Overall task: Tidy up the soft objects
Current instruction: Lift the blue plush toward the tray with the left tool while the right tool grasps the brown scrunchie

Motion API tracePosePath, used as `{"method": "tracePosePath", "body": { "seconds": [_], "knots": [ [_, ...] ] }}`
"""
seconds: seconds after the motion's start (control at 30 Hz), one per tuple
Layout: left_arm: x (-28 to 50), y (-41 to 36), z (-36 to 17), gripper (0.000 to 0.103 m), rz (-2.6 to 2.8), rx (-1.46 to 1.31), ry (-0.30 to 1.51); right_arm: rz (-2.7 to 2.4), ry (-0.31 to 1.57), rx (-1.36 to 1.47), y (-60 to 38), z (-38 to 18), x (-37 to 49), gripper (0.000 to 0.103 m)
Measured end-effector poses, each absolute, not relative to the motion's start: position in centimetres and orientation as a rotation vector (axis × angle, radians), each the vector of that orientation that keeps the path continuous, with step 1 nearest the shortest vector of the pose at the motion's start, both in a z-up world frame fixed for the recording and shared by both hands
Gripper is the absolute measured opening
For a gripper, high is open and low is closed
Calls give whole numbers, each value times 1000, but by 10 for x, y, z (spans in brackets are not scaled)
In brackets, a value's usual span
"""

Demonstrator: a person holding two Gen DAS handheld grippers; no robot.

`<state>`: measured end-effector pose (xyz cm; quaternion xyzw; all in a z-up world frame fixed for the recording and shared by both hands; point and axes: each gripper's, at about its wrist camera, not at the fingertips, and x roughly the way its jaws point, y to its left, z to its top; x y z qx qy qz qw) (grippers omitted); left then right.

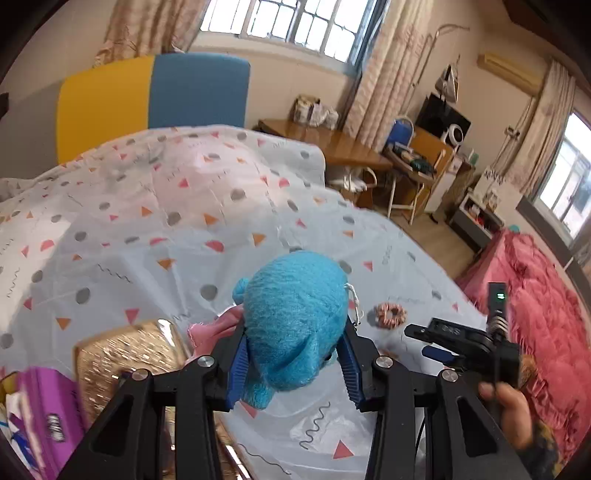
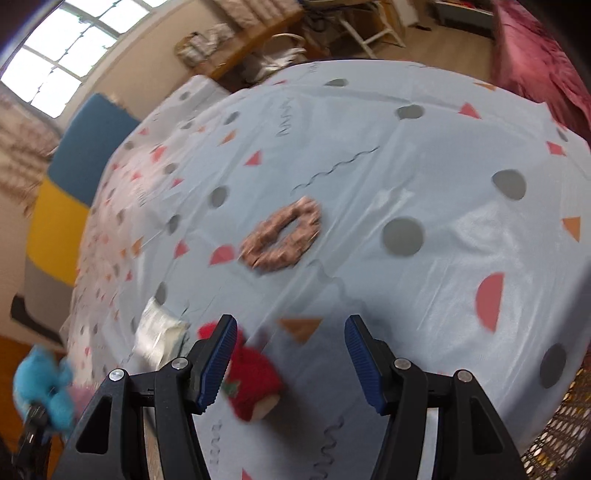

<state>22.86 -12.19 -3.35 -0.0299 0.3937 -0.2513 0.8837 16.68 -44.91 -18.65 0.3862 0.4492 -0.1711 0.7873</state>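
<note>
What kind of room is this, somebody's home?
Most likely a bedroom in a home: a bed under a patterned sheet with a blue and yellow headboard, curtained windows, and a cluttered wooden desk along the wall.

Counting: three plush toys showing—one blue [image 1: 295, 317], one pink [image 1: 218, 328], one red [image 2: 251, 376]—plus one scrunchie [image 2: 282, 234], one gold box [image 1: 125, 365].

Red plush toy [image 2: 255, 380] partly hidden behind right gripper finger [image 2: 216, 363]; purple item [image 1: 44, 417] blurred, cut by frame edge
</note>
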Motion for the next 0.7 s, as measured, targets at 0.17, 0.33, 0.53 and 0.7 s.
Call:
{"method": "tracePosePath", "body": {
  "seconds": [0.17, 0.33, 0.53, 0.7],
  "knots": [
    [230, -100, -12, 44, -500, -81, 777, -422, 1004, 900, -475, -194, 200, 62],
    [228, -73, 8, 44, -466, -105, 739, -459, 1005, 887, -476, -210, 226, 63],
    [234, -43, 21, 44, -415, -146, 721, -450, 1003, 712, -465, -211, 253, 63],
    [235, -18, 27, 44, -374, -182, 716, -484, 1052, 490, -449, -211, 263, 35]
  ]
}}
